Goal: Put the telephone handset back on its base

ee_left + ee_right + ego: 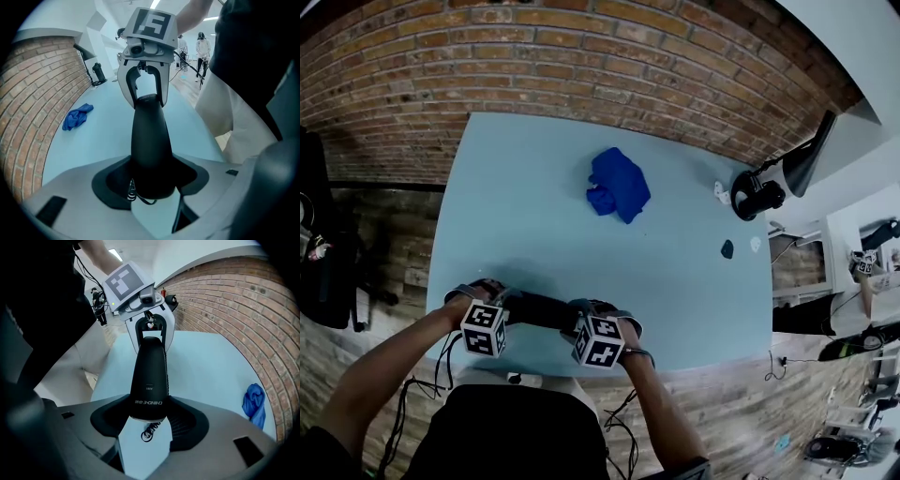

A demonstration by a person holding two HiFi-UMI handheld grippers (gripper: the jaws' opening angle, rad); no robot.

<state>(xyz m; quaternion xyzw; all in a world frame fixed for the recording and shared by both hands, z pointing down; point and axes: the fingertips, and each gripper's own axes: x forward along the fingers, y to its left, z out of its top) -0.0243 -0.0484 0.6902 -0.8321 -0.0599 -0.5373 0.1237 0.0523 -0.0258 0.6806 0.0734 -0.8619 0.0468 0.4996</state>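
Nearest to me, in the head view, my two forearms reach over the near edge of the counter (534, 216). My left gripper (483, 292) and my right gripper (605, 311) face each other, each closed on one end of the black handset (539, 309). From above only the middle of the handset shows. Both ends are covered by the jaws and by the marker cubes (484, 328).

In the left gripper view the rounded end sits between my jaws with the dark pads against it. In the right gripper view it is the same at the other end, where some small pale print is on the shell. Under each end a piece of coiled cord (149, 432) hangs, but the jaw bodies cut it off, so I cannot tell where it leads. I also cannot tell whether the handset touches the counter or is just above it.

Farther away, a crumpled blue cloth (619, 183) lies well apart from the handset. Near the far right corner are a small dark thing (727, 248) and a black object (759, 192), both too small to identify. Behind the counter is a brick wall (581, 56).
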